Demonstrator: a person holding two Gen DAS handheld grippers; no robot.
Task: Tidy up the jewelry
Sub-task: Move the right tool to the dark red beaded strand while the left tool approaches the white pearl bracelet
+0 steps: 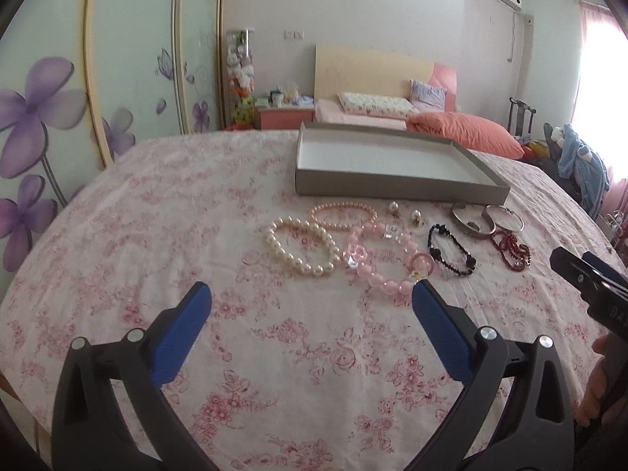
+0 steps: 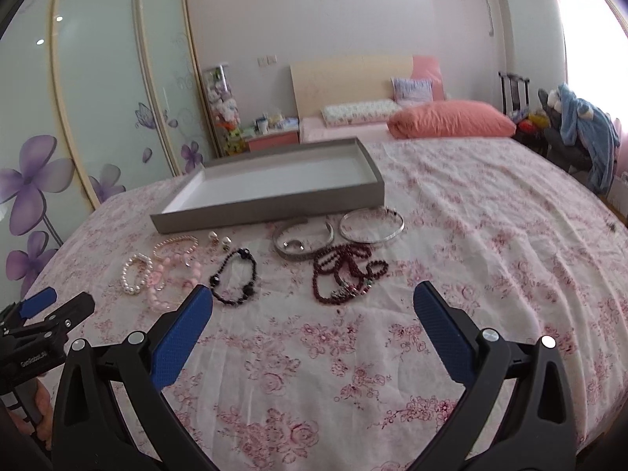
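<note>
Both my hand-held grippers: left (image 1: 312, 298), right (image 2: 312, 298), jaws apart, empty | bracelets just beside grey tray (image 2: 274, 206) | floral bedsheet (image 2: 471, 235) unobstructed

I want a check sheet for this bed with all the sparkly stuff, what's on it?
Surface: floral bedsheet, wrinkled, jewelry laid in a row.
Job's things: grey tray, nothing seen inside; white pearl bracelet; pink pearl bracelet; pink bead bracelet; black bead bracelet; dark red bead strand, tangled; two silver bangles; two small earrings.
Clutter: nothing seen on the sheet.
Grippers: left gripper and right gripper both open, holding nothing, short of the jewelry.
Cables: nothing seen.
Surroundings: orange pillow, flowered wardrobe doors, nightstand.
</note>
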